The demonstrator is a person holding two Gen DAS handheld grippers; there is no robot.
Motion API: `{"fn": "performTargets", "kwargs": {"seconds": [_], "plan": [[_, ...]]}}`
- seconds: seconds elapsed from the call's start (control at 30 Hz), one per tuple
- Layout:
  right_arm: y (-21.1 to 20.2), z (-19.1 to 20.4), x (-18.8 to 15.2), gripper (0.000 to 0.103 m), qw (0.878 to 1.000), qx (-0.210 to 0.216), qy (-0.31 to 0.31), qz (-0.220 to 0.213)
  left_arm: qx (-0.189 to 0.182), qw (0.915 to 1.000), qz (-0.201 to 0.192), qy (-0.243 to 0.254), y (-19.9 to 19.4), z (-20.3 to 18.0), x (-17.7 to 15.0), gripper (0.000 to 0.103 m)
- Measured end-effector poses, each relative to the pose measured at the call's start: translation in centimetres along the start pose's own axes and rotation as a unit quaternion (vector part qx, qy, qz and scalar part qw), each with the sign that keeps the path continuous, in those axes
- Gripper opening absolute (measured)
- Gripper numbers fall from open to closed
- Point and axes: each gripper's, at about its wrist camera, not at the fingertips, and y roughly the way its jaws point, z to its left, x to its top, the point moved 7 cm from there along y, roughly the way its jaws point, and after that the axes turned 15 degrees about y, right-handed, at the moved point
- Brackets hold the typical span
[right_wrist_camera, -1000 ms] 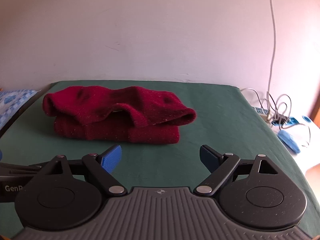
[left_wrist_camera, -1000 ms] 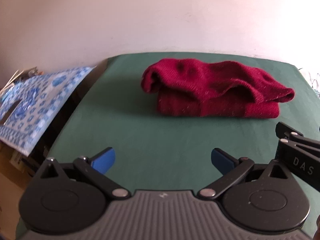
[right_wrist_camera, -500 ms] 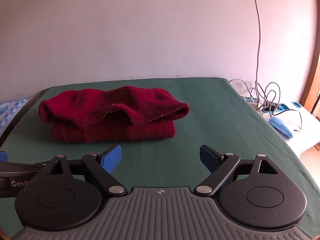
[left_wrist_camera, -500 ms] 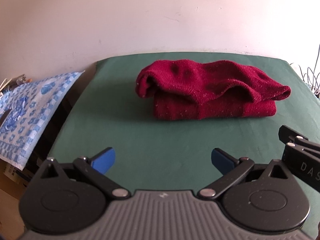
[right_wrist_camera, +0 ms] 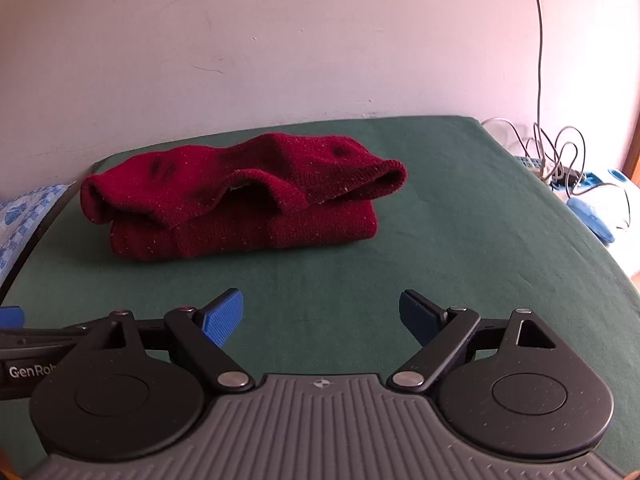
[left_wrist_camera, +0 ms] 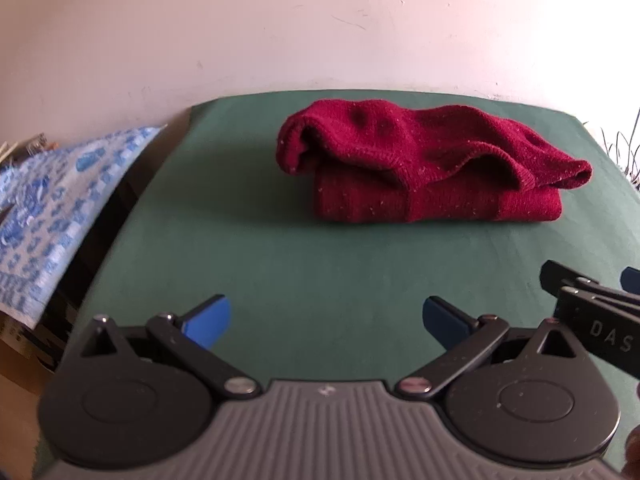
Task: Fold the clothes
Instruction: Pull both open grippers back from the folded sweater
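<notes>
Blue-patterned cloth [left_wrist_camera: 60, 208] left of the green table [left_wrist_camera: 248, 248]; tangled cables [right_wrist_camera: 560, 156] at its right

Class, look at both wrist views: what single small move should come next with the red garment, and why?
Probably ease both open tools, left tool and right tool, forward toward the red sweater. It lies bunched and loosely folded on the green table, and neither tool touches it.

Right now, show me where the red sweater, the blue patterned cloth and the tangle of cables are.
red sweater [left_wrist_camera: 420, 168]: left wrist view, middle of the folded knit.
blue patterned cloth [left_wrist_camera: 60, 200]: left wrist view, its printed top.
tangle of cables [right_wrist_camera: 560, 152]: right wrist view, looped wires.
</notes>
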Motion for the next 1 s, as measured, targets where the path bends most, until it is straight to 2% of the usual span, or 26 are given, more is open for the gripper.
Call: {"fn": "performTargets", "kwargs": {"seconds": [0.17,0.73,0.83,0.93,1.0], "plan": [[0.0,0.8,0.5,0.088,0.999,0.000,-0.027,-0.018,0.011,0.9999,-0.006,-0.009,0.0,0.2,0.1,0.102],[1.7,0.9,0.2,0.088,0.999,-0.013,-0.035,0.013,0.013,0.9998,0.008,-0.010,1.3,0.1,-0.1,0.102],[1.7,1.2,1.7,0.088,0.999,-0.001,-0.023,0.027,0.002,0.9999,0.006,-0.008,0.9,0.5,1.2,0.102],[1.5,2.1,4.4,0.088,0.999,0.012,-0.017,0.031,0.024,0.9994,-0.019,0.015,-0.4,1.5,4.4,0.102],[1.3,3.0,6.6,0.088,0.999,0.006,-0.032,0.027,0.029,0.9985,-0.034,0.032,-1.4,2.0,6.9,0.102]]}}
